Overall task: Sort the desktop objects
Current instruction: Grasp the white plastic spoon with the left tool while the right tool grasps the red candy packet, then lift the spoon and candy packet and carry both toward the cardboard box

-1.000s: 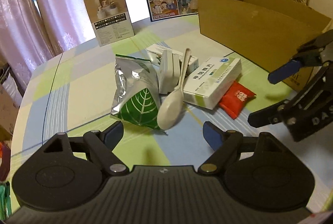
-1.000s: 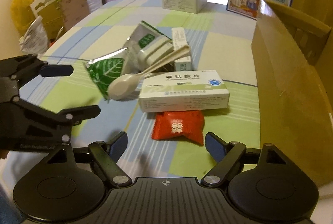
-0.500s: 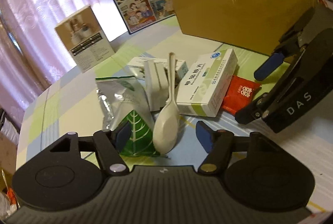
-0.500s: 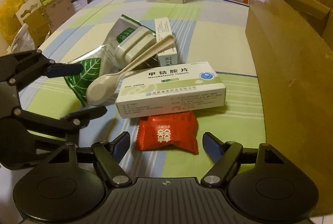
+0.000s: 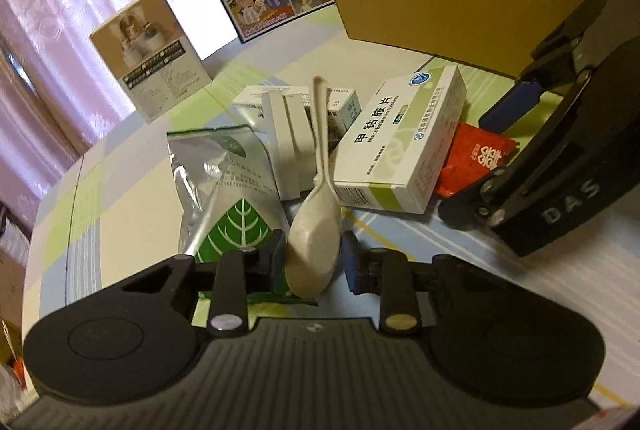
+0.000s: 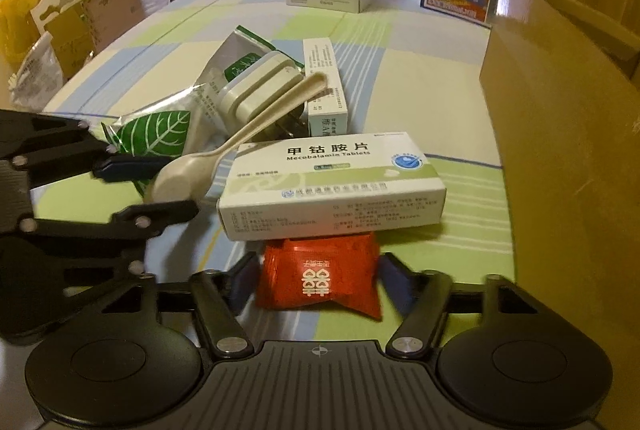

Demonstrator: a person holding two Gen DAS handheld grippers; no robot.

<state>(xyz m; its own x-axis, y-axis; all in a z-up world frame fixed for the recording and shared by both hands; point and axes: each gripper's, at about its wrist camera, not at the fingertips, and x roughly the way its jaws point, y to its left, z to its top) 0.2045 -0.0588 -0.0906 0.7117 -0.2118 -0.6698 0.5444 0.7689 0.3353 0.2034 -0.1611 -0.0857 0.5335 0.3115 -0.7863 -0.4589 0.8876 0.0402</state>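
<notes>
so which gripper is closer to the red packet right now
Right. The right gripper has its fingers either side of the red packet; the left gripper is at the spoon's bowl, across the pile.

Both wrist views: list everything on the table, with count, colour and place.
spoon: one, cream, bowl between the left fingers
red packet: one, between the right fingers, partly under the tablet box
tablet box: one, white-green, centre
leaf pouch: one, silver-green, beside the spoon
plug adapter: one, white, on the pile
narrow box: one, white, behind
cardboard box: one, brown, right side
left gripper: closing round the spoon
right gripper: round the packet
</notes>
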